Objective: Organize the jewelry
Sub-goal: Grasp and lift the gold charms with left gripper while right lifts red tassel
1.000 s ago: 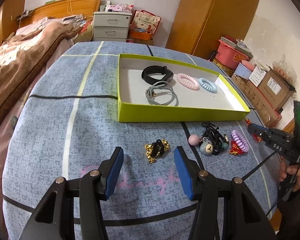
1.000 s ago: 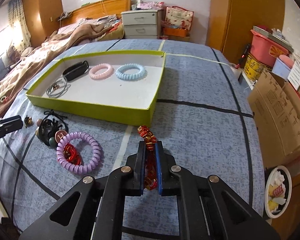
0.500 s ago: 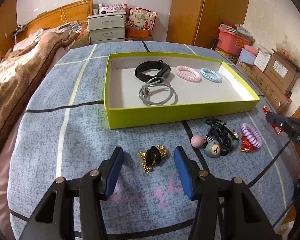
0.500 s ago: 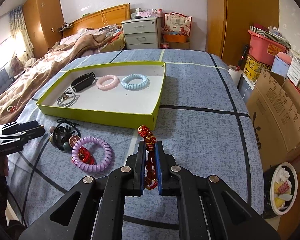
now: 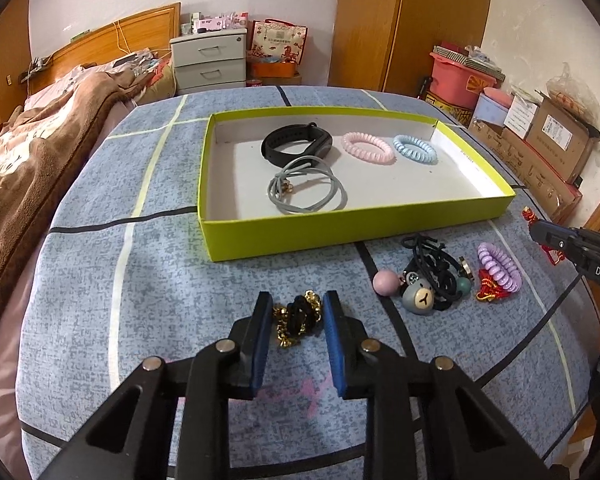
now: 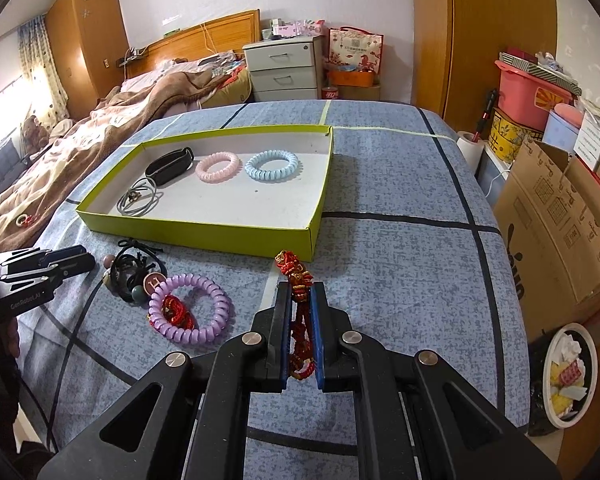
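Observation:
A yellow-green tray [image 5: 356,222] [image 6: 204,226] lies on the blue bedspread. It holds a black band [image 5: 296,146], grey hair ties [image 5: 306,192], a pink coil tie [image 5: 367,147] and a blue coil tie [image 5: 415,149]. My left gripper [image 5: 298,314] is partly closed around a gold-and-black chain piece [image 5: 298,316]; the pads sit beside it. My right gripper [image 6: 301,300] is shut on a red braided bracelet [image 6: 298,280] held above the bed. A pile of black hair ties with a bear charm [image 5: 428,280] and a purple coil tie [image 5: 499,266] [image 6: 190,308] lie loose.
A brown blanket [image 5: 32,168] covers the bed's left side. Cardboard boxes [image 6: 556,216] and a pink bin [image 6: 528,96] stand right of the bed. White drawers [image 5: 208,62] stand at the back. A small bin with scraps [image 6: 568,368] sits on the floor at right.
My left gripper has moved forward and narrowed its jaws around the gold-and-black chain piece. My right gripper keeps the red bracelet and has risen slightly.

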Demonstrator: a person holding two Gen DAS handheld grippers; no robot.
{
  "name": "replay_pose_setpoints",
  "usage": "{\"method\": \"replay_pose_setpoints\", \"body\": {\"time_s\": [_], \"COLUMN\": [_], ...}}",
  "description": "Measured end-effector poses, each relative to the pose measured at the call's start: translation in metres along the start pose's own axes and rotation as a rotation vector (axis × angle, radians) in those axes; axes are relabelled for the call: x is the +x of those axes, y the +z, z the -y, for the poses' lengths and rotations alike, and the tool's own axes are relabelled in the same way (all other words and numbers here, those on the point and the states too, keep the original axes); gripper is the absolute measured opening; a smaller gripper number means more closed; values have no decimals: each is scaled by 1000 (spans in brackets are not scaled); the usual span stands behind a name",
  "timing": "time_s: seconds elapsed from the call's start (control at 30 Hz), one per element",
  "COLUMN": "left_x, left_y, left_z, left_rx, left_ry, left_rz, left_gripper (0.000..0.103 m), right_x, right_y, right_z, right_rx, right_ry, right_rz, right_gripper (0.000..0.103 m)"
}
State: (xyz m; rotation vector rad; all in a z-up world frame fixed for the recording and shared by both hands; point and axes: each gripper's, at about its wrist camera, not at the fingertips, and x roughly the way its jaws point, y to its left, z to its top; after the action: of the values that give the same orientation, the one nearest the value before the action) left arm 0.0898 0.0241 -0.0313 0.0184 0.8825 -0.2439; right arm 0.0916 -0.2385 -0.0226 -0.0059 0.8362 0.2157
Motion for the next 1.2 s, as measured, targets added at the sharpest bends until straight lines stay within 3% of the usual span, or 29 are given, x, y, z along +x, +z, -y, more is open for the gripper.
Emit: {"method": "replay_pose_setpoints", "body": {"time_s": [0.63, 0.9, 1.03, 1.2], "left_x": [-21, -29, -27, -17], "left_y": [11, 35, 54, 75], "left_z": [-7, -8, -11, -12], "left_rx": [-32, -27, -46, -37], "left_ry": [-35, -58, -104, -87], "left_rz": [52, 86, 89, 94], "left_gripper": [26, 26, 26, 26], "right_x": [-9, -17, -18, -3], "right_y": [7, 23, 41, 62], "right_z": [-6, -15, -22, -32], "right_rx": [-12, -28, -41, -68], "right_ry": [7, 26, 45, 57], "right_rz": [25, 60, 84, 77], "right_gripper": [9, 9, 9, 9]}}
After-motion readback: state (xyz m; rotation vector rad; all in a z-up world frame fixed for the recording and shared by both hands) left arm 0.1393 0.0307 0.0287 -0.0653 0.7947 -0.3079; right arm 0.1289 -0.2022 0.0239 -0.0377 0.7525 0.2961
